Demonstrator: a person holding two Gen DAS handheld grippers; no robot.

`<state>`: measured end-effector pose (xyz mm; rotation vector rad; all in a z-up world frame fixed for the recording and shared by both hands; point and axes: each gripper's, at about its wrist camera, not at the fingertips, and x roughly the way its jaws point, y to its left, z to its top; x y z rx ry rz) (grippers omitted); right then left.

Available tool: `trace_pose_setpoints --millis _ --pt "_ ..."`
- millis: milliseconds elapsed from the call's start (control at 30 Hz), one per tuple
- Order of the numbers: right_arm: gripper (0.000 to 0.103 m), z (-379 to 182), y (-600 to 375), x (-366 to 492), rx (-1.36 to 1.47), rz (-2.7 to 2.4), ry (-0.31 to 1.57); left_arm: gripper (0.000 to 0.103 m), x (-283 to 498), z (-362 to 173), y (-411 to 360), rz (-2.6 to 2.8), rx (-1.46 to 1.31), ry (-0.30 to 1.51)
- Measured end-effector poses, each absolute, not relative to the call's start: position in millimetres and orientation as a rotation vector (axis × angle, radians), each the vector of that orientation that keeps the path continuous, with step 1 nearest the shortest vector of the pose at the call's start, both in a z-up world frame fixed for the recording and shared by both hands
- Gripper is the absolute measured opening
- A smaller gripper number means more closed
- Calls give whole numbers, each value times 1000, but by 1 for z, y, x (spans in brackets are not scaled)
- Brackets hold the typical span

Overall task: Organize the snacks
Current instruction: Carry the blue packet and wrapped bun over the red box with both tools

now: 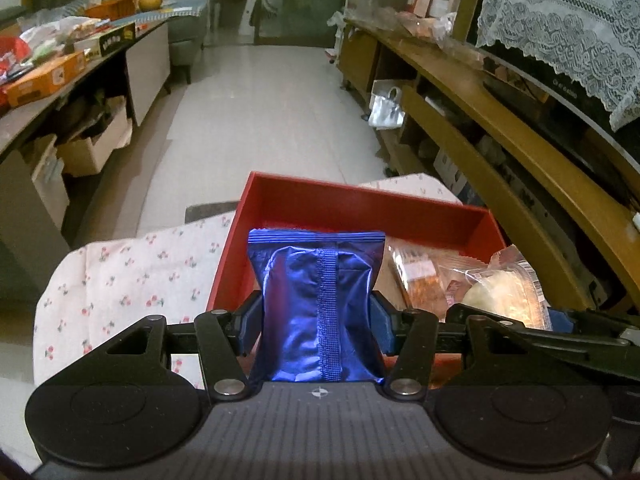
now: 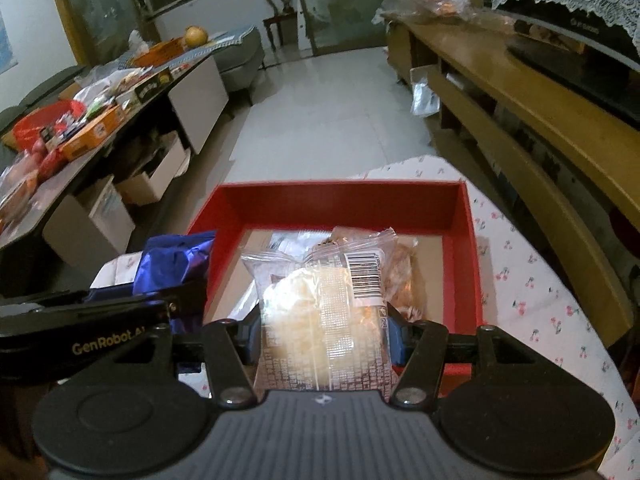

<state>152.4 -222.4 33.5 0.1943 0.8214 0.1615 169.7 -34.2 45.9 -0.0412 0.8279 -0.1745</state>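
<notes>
A: Why is the open red cardboard box point(image 2: 340, 200) on the floral cloth point(image 2: 540, 292)?

B: It collects snacks. The left gripper point(image 1: 316, 312) pinches a blue foil packet point(image 1: 316, 300) over its left wall; the right gripper point(image 2: 324, 328) clamps a clear bun packet point(image 2: 320, 312) above its near end.

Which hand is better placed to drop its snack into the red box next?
Right, probably. Its clear bun packet hangs over the red box; the left's blue packet sits at the box's left wall.
</notes>
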Motion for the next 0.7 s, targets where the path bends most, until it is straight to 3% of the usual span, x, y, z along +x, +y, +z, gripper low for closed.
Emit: trace_pose_setpoints --millis 700 --pt "67 17 -228 196 215 104 804 61 205 34 -46 -141 -30 841"
